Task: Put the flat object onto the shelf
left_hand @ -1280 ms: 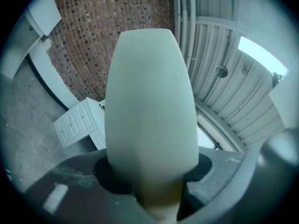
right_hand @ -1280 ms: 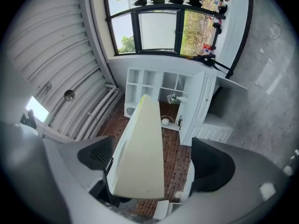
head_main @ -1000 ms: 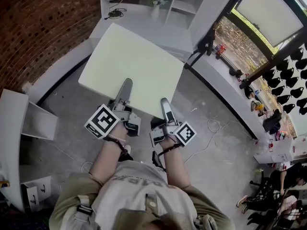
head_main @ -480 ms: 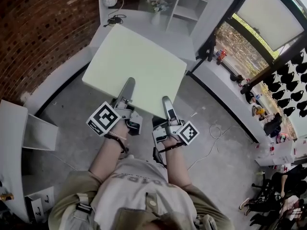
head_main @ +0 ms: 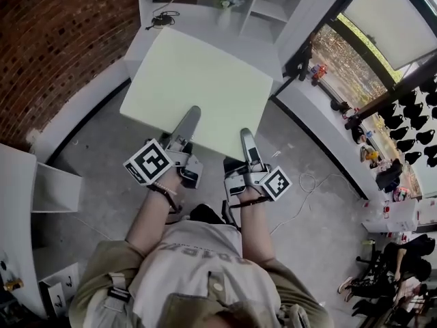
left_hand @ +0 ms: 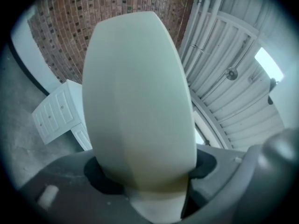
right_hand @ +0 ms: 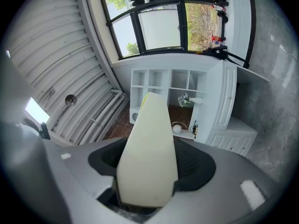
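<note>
Both tools are clamped on the near edge of the flat panel (head_main: pixel 198 80) — left tool (head_main: pixel 190 118) and right tool (head_main: pixel 246 137) side by side. The panel reaches out ahead of them, carried clear of the floor (head_main: pixel 95 176).

Left jaws have just been opening, right jaws closing. In each gripper view the panel sits between the jaws with the pads against it, so this reads as a grip adjustment, not a release.

Against the frame a second ago, the panel lies further ahead. Its far edge covers more of the white table (head_main: pixel 201 20) in front of the shelf unit (head_main: pixel 270 9), which stands beyond the tool tips.

Judgement: the carry is nearly over — the lift onto a shelf is not yet done.
</note>
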Available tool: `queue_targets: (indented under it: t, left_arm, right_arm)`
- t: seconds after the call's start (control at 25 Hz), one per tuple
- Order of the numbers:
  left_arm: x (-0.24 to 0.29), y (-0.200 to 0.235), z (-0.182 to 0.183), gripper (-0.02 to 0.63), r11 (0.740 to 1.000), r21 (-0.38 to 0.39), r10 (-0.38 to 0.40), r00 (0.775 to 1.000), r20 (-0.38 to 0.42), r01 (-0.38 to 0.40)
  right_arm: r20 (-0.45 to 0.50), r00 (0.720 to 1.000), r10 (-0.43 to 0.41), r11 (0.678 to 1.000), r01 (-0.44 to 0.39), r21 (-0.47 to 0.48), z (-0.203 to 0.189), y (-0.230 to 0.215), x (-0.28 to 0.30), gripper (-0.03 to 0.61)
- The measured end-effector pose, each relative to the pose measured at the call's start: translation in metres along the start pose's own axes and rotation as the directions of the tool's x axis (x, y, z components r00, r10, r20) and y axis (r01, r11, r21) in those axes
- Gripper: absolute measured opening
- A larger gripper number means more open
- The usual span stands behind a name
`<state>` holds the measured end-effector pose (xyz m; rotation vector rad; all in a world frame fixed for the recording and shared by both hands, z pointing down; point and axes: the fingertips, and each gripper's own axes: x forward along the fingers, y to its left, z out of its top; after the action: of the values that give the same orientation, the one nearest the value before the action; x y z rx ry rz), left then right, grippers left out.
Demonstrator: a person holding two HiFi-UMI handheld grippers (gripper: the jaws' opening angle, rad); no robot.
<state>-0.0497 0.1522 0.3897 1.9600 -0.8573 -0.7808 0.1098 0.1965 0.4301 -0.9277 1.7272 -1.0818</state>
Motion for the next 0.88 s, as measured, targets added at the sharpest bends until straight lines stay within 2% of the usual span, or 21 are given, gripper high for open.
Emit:
queue_targets:
  t: [0.24, 0.48, 0.88]
  left_arm:
    - [0.01, 0.006, -0.017, 0.394, 0.993, 0.084, -0.067, 0.99, -0.125, 0.078]
    - [0.045, 0.016, -0.02, 0.403, 0.978, 0.146, -0.114, 0.971, -0.212, 0.147]
    - [0.102, 0.033, 0.019, 0.41, 0.98, 0.151, -0.11, 0.985, -0.135, 0.13]
  right_arm:
    - [-0.005, 1.0, 0.016, 1.0, -0.016, -0.023, 0.019, -0.004, 0.011, 0.311]
    - [-0.031, 0.999, 0.028, 1.0, -0.028, -0.013, 0.052, -0.024, 0.042, 0.308]
    - [-0.088, 0.993, 0.08, 0.996, -0.082, -0.026, 0.103, -0.036, 0.114, 0.305]
